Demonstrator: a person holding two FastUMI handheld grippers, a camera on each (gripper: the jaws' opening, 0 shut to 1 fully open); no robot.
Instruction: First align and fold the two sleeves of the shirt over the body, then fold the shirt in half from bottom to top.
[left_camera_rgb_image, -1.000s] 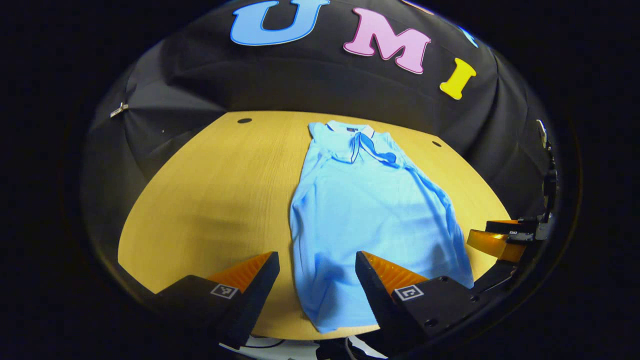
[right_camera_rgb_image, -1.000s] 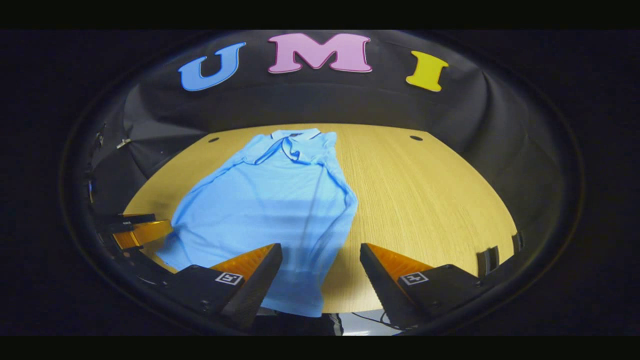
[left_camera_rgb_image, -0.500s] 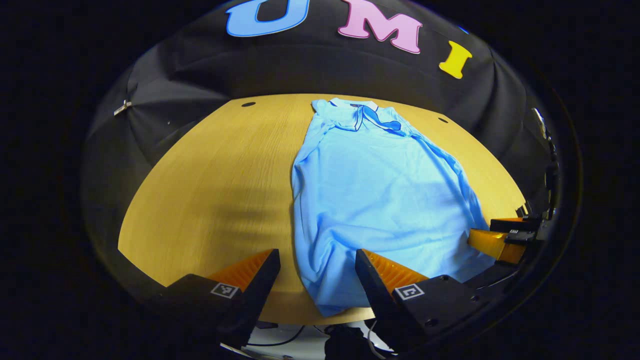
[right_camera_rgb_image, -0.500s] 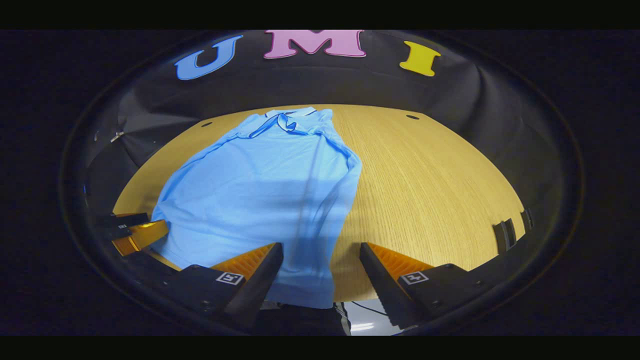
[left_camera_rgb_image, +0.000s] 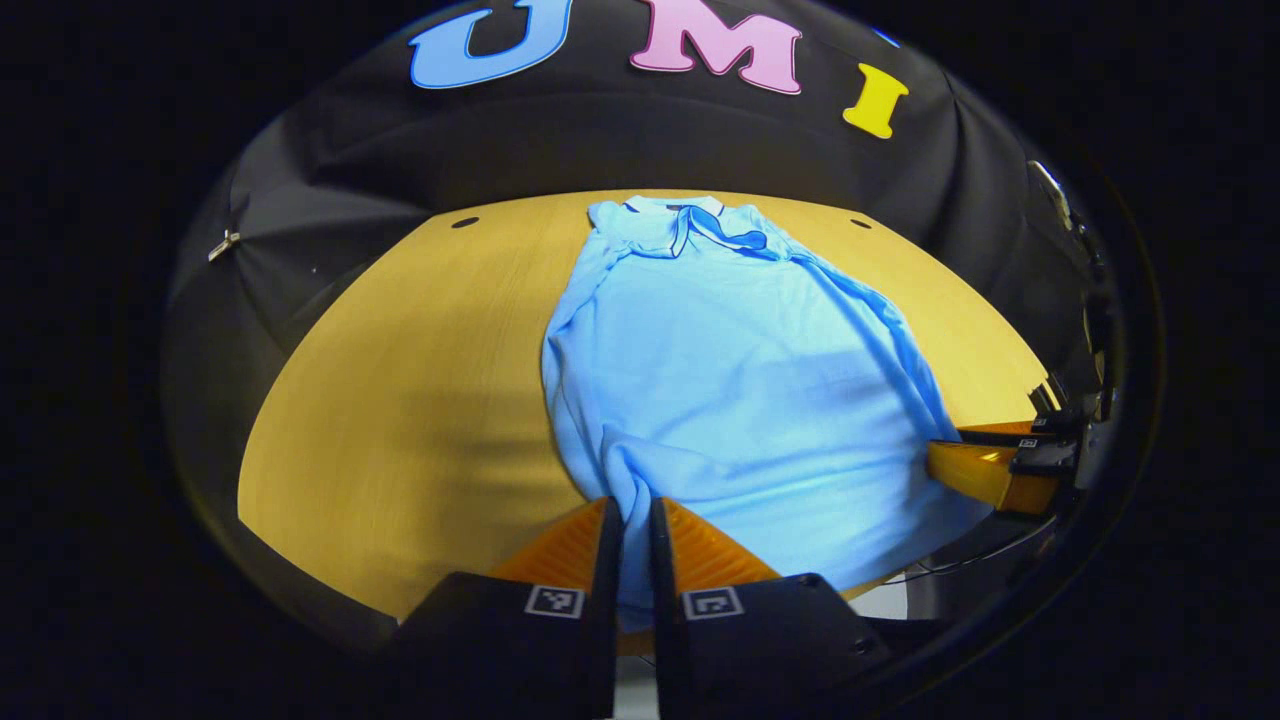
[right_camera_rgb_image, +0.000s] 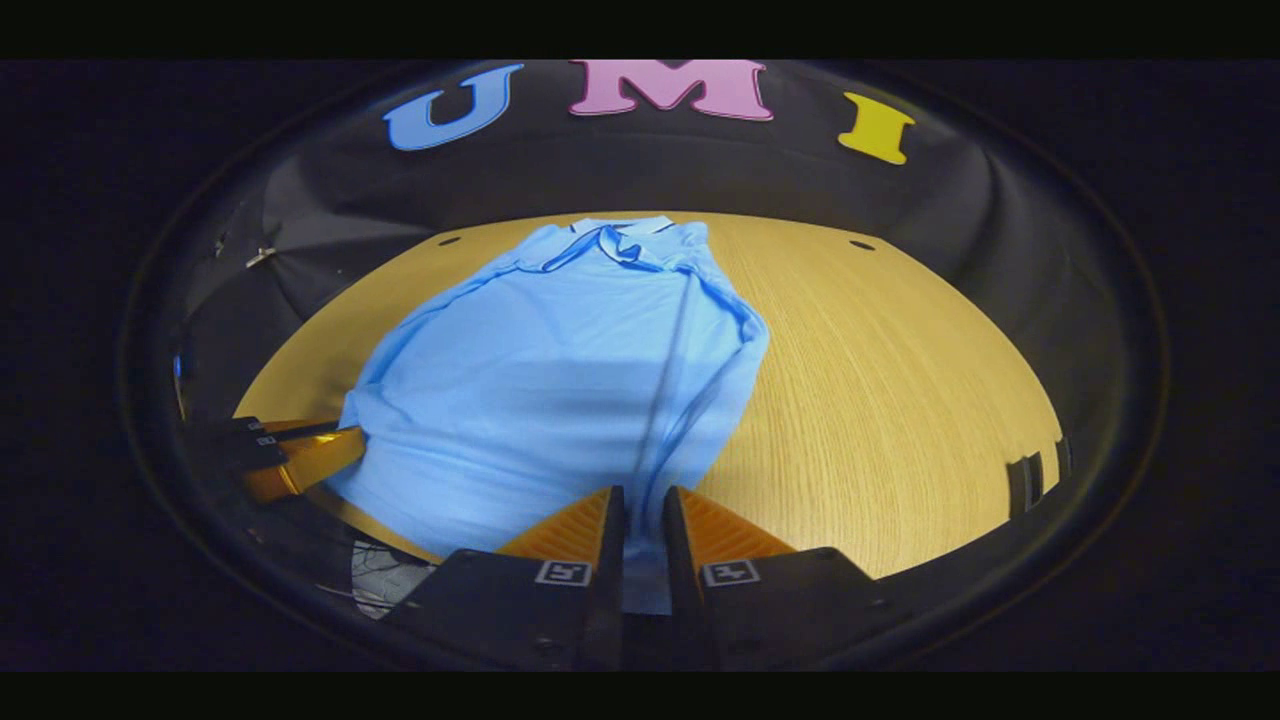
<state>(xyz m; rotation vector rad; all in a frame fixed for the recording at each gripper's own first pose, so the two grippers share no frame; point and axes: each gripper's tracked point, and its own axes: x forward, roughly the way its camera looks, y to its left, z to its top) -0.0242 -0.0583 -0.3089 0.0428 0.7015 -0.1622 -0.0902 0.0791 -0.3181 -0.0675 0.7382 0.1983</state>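
Shirt (left_camera_rgb_image: 730, 370), light blue with a dark-trimmed collar (left_camera_rgb_image: 690, 215), lies flat on the wooden table (left_camera_rgb_image: 400, 400) in the left gripper view, collar toward the black cloth wall (left_camera_rgb_image: 600, 150) and hem toward the near edge. Both sleeves appear folded in over the body, giving a narrow shape. The left gripper (left_camera_rgb_image: 632, 520) sits at the hem's left corner, its fingers (left_camera_rgb_image: 575, 545) drawn almost together with a fold of blue cloth pinched between them. At the right edge of this view the right gripper (left_camera_rgb_image: 985, 465) reaches to the hem's other corner, touching the cloth; its grip cannot be judged from here.

Right gripper view: the shirt (right_camera_rgb_image: 560, 380) spreads across the left half of the table (right_camera_rgb_image: 880, 400), collar (right_camera_rgb_image: 615, 235) at the far end. The right gripper (right_camera_rgb_image: 643, 510) is at the hem's right corner, fingers (right_camera_rgb_image: 720, 530) nearly closed on a strip of the fabric held between them. The left gripper (right_camera_rgb_image: 300, 460) shows at the left, at the hem's opposite corner, against the cloth.
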